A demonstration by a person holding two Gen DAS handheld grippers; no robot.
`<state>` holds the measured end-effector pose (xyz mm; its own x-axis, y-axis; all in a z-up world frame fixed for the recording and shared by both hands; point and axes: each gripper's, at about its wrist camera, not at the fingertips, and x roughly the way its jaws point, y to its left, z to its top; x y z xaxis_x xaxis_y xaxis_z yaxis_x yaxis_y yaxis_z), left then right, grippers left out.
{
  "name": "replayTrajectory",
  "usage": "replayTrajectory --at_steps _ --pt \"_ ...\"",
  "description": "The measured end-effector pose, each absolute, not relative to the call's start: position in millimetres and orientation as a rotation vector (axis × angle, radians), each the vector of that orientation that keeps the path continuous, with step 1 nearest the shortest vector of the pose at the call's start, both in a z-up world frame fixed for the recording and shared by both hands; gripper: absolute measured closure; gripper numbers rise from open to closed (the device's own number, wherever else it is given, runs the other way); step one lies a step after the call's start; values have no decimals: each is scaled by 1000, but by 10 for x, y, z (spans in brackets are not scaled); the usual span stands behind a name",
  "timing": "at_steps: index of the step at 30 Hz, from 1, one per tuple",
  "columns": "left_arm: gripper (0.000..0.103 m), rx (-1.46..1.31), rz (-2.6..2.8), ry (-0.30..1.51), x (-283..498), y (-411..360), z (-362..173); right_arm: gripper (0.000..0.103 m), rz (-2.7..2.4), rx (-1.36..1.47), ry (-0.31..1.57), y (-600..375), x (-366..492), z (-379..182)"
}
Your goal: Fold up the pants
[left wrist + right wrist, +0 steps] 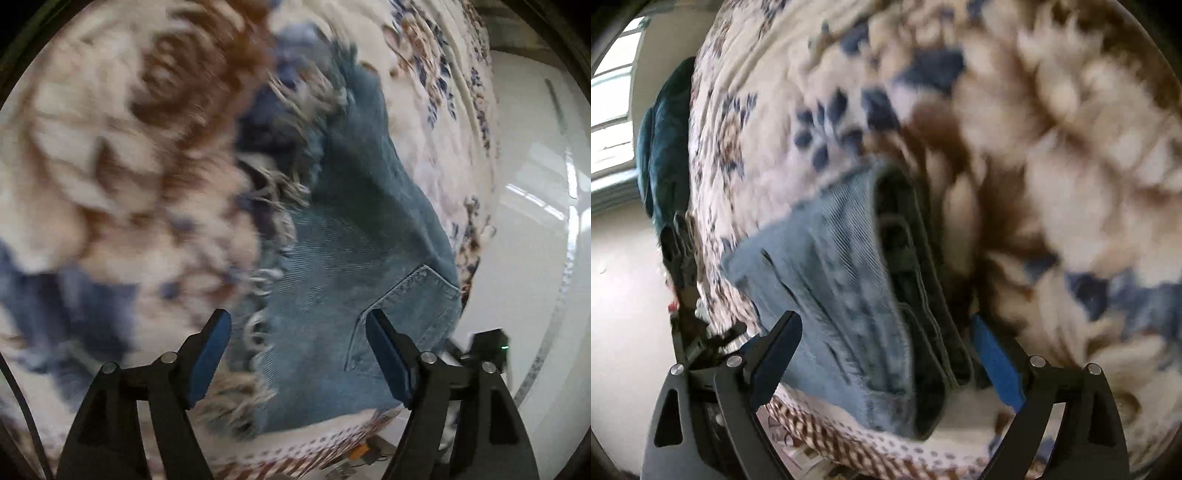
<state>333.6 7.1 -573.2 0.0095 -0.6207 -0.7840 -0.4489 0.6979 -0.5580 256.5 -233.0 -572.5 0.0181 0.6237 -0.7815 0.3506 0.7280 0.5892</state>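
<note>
denim pants [354, 236] lie mid-frame on a floral cream, brown and blue blanket [110, 155]; white wall at right; left gripper [299, 354] and right gripper [886, 350] both spread wide, grasping nothing

The pants [354, 236] are matt blue denim with visible twill ribbing and a frayed, stringy hem, lying on a soft, fuzzy floral blanket [110, 147], beside which the white floor [524, 221] is glossy, while the left gripper [297, 358] has matt black plastic arms, 2 blue pads and shiny metal rivets.
</note>
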Motion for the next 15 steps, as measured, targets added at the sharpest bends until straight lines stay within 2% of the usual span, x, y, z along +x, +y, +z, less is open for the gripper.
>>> replayTrajectory --at_steps 5,10,15 --pt "29 -848 -150 1618 3214 -121 -5556 9 265 874 1565 -2208 2423 -5902" --pt "29 -991 -47 1563 2655 -124 -5267 9 122 1162 1430 -2450 1771 -5638" --pt "29 -1190 -15 1560 2340 -283 -5464 9 109 1342 1420 -2124 1224 -5819"
